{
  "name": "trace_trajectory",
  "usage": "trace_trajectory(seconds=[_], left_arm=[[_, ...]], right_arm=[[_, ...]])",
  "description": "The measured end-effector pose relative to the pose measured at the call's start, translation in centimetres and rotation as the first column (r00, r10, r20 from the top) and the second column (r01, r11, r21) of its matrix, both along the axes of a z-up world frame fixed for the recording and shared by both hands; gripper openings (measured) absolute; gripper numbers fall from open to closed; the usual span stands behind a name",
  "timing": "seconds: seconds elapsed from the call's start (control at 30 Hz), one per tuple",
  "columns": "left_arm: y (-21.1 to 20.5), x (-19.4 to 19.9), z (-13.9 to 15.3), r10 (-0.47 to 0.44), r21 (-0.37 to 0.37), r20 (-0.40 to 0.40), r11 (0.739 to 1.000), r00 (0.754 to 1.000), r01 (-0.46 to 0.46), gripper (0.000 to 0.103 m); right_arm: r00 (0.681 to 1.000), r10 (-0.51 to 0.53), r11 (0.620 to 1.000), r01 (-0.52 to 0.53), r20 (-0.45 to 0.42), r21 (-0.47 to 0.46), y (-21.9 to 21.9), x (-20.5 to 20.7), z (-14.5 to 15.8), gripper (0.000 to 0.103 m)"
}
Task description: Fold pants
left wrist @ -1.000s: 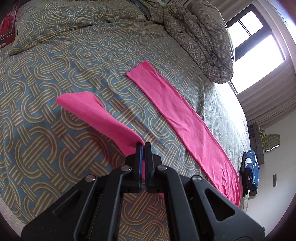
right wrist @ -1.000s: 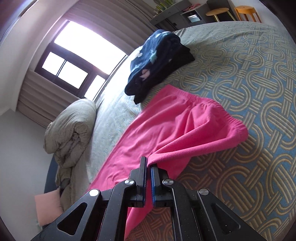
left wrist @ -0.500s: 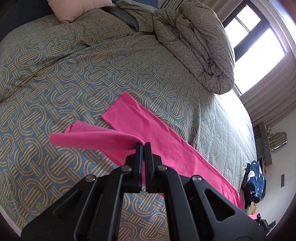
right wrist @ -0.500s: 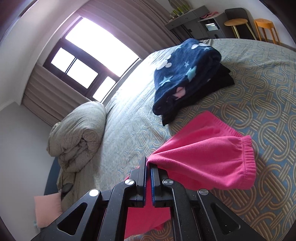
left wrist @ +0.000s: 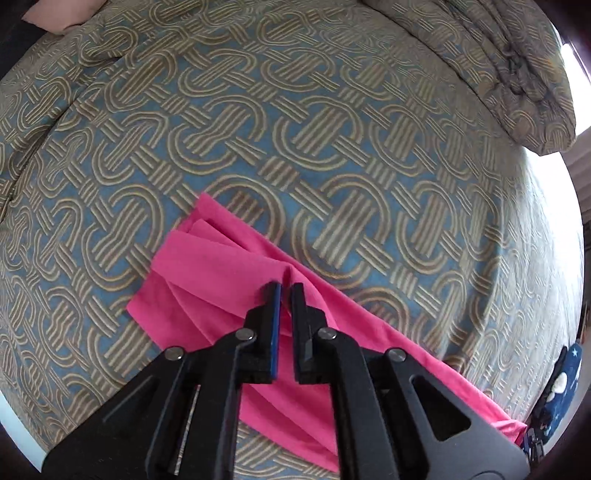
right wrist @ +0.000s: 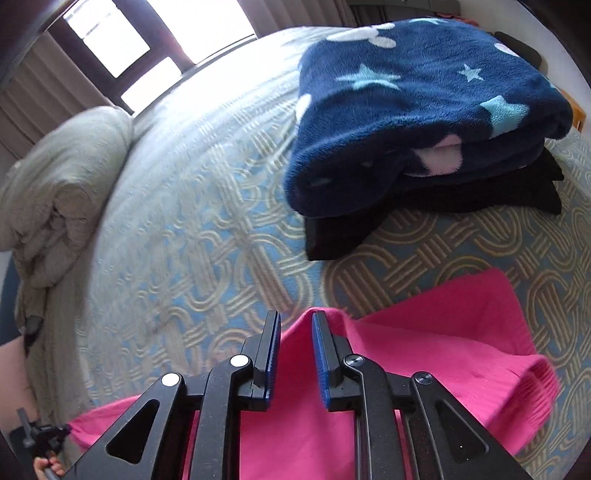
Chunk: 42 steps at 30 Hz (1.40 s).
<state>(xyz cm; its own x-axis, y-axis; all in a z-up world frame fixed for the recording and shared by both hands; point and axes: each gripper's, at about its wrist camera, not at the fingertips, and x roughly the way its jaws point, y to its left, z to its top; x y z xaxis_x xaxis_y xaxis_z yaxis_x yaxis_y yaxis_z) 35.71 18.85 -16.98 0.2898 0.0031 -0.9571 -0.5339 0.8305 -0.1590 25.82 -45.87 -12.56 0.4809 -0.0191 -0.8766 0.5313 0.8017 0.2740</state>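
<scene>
The bright pink pants (left wrist: 214, 266) lie on the patterned bedspread (left wrist: 295, 129), folded lengthwise so one leg rests on the other, cuffs roughly together. My left gripper (left wrist: 285, 286) points down at the leg end. Its jaws are opening by a narrow crack, with a raised fold of pink cloth between the tips. In the right wrist view the waist end of the pants (right wrist: 443, 354) lies doubled over, with the elastic waistband (right wrist: 532, 387) at the right. My right gripper (right wrist: 295, 317) is over it. Its jaws are opening with a clear gap, pink cloth showing between the blue pads (right wrist: 320, 343).
A folded navy star blanket (right wrist: 424, 103) sits on a black garment (right wrist: 480, 199) just beyond the waist end. A rolled grey duvet (right wrist: 55, 177) lies by the window and also shows in the left view (left wrist: 498, 66). A pink pillow (left wrist: 55, 14) is at the bed's far corner.
Both grippers carried the lifted near half of the pants across and down onto the far half. The cloth now lies on the bed, and both pairs of jaws, tightly shut before, have parted.
</scene>
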Motion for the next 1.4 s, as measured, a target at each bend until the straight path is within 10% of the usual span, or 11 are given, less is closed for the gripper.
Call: trace_trajectory(seconds=[0.2, 0.4, 0.53, 0.67, 0.83, 0.97, 1.07, 1.27, 1.4], left_arm=[[1.9, -2.1, 1.8, 0.002, 0.122, 0.024, 0.993, 1.000, -0.005, 0.011], [-2.7, -5.3, 3.0, -0.191, 0.093, 0.074, 0.979, 0.979, 0.184, 0.016], [-10.8, -8.8, 3.8, -0.398, 0.010, 0.130, 0.917, 0.908, 0.400, 0.016], [-21.3, -14.4, 4.7, -0.606, -0.091, 0.220, 0.767, 0.764, 0.635, 0.026], [-34.9, -21.1, 4.9, -0.837, -0.158, 0.278, 0.444, 0.471, 0.882, 0.035], [-41.9, -23.2, 4.1, -0.904, -0.108, 0.255, 0.326, 0.343, 0.939, 0.041], [-44.7, -23.1, 2.8, -0.915, -0.148, 0.228, 0.304, 0.332, 0.941, 0.041], [-47.1, -22.0, 2.3, -0.899, -0.090, 0.200, 0.380, 0.390, 0.921, 0.041], [-47.2, -21.4, 2.4, -0.889, -0.080, 0.204, 0.403, 0.411, 0.912, 0.011]], right_arm=[[0.999, -0.027, 0.990, 0.033, 0.040, -0.134, -3.5, -2.8, 1.7, 0.067], [0.999, 0.045, 0.962, -0.042, 0.003, -0.271, -5.2, -8.1, 2.1, 0.069], [0.982, 0.177, 0.924, -0.188, -0.064, -0.334, -4.2, -10.8, 0.9, 0.069], [0.932, 0.342, 0.845, -0.359, -0.116, -0.395, -1.6, -11.6, -0.1, 0.069], [0.914, 0.379, 0.794, -0.402, -0.145, -0.457, -1.1, -11.5, -1.2, 0.069], [0.947, 0.310, 0.847, -0.314, -0.080, -0.429, -3.2, -11.6, -1.4, 0.069], [0.971, 0.240, 0.901, -0.229, -0.016, -0.368, -4.9, -12.4, -1.2, 0.069], [0.987, 0.131, 0.979, -0.116, 0.088, -0.166, -9.0, -14.8, -1.8, 0.069], [0.976, 0.197, 0.961, -0.174, 0.094, -0.214, -8.7, -15.7, -1.9, 0.069]])
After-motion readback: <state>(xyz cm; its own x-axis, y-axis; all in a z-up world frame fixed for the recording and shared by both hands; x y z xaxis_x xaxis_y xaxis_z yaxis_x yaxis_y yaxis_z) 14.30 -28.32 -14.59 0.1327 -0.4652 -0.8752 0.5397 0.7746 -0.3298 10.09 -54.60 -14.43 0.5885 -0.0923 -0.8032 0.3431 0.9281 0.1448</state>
